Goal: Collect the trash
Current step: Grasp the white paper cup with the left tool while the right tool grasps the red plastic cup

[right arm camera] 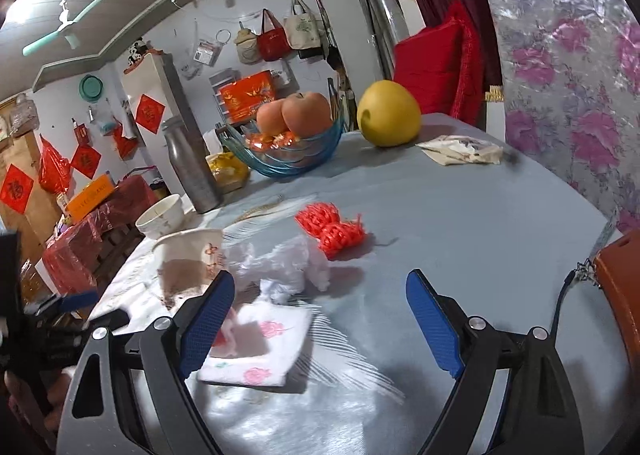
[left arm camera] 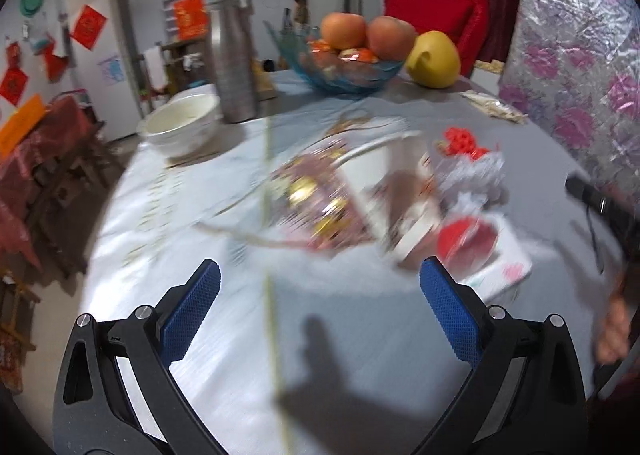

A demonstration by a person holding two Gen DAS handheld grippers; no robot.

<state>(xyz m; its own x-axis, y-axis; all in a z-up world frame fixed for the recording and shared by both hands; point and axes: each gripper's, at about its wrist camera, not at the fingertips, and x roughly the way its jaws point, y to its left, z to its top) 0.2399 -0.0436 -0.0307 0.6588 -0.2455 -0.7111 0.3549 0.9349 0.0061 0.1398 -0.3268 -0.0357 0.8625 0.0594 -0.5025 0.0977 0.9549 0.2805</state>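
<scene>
Left wrist view, blurred: left gripper jaws wide apart, nothing between them, over the grey worktop. Trash cluster at 12–1 o'clock from the gripper: tipped paper cup with brown stain inside, shiny candy wrapper at its 9 o'clock, crumpled clear plastic at its 3 o'clock, orange foam net beyond at 1 o'clock, white floral tissue pack just past the right finger. Farther back: white bowl at 10 o'clock, steel flask at 11, blue fruit bowl with apples at 12, yellow pomelo at 1. A hand shows at the right edge, 3 o'clock.

Right wrist view: right gripper jaws also spread wide, empty. Tissue pack lies at 7 o'clock from the gripper's midpoint, partly behind the left finger. Crumpled plastic at 10–11 o'clock, paper cup at 9–10, foam net at 12. Pomelo, fruit bowl and flask stand far back. Flat packet at 1 o'clock near the worktop's far edge.
</scene>
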